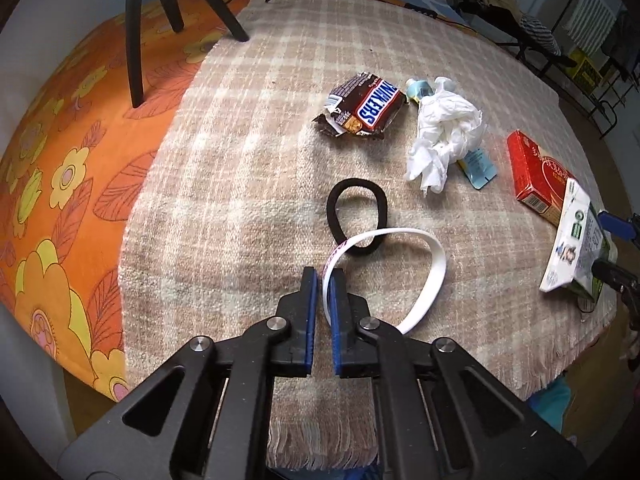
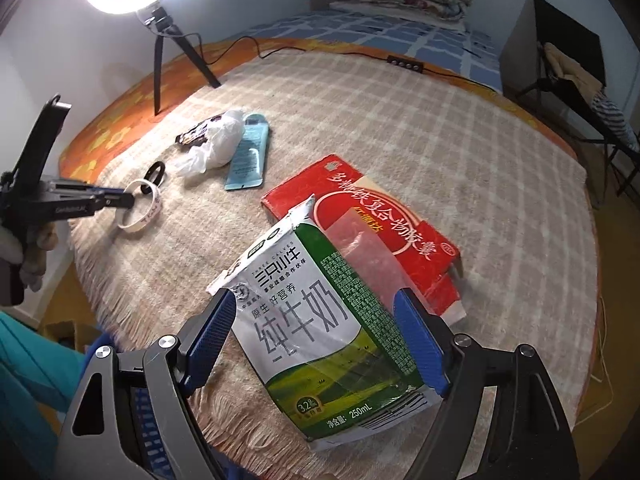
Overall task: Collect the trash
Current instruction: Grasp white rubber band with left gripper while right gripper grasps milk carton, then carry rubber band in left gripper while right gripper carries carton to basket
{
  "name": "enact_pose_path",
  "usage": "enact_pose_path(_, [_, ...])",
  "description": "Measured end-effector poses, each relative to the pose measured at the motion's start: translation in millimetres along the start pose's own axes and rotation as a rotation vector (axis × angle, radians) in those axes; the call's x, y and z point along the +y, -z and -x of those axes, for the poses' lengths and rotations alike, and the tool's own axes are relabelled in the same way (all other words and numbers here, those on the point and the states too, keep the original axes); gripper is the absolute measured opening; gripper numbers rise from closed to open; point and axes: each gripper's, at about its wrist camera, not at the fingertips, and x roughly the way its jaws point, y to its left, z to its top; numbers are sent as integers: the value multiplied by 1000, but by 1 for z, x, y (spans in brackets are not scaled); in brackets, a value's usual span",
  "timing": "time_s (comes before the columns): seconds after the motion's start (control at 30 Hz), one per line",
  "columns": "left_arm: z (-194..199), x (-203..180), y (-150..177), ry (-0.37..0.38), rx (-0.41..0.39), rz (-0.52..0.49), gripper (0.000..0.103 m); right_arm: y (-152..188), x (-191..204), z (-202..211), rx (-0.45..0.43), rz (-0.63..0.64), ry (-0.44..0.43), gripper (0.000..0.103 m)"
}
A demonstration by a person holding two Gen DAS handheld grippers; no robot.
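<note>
My left gripper (image 1: 323, 280) is shut on a white wristband (image 1: 424, 280), whose loop hangs over a black hair tie (image 1: 357, 220) on the plaid blanket (image 1: 248, 168). My right gripper (image 2: 316, 304) is shut on a green and white milk carton (image 2: 320, 336), held tilted above the blanket's near edge; the carton also shows in the left wrist view (image 1: 572, 240). A Snickers wrapper (image 1: 366, 106), a crumpled white tissue (image 1: 444, 132), a light blue sachet (image 1: 478, 164) and a red box (image 1: 536, 172) lie on the blanket.
A ring light on a black tripod (image 2: 160, 40) stands at the back left on the orange floral sheet (image 1: 60, 160). A black cable and power strip (image 2: 404, 63) run along the far side. A dark chair (image 2: 560, 60) stands to the right.
</note>
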Motion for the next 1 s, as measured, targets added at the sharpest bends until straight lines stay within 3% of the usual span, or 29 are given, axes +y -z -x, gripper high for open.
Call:
enact_pose_path(0.3, [0, -1, -1, -6, -8, -2, 3, 4, 22, -3, 69, 189, -7, 81])
enact_pose_path(0.57, [1, -1, -1, -5, -12, 0, 2, 12, 39, -19, 160, 337, -16, 88])
enact_pose_path(0.8, [9, 1, 0, 4, -34, -1, 1, 25, 54, -32, 170, 416, 83, 89])
enact_pose_path(0.87, [14, 3, 1, 9, -44, 3, 1, 28, 58, -31, 163, 436, 93, 88])
enact_pose_path(1.0, [27, 2, 3, 15, -75, -2, 1, 30, 61, -22, 141, 416, 72, 74])
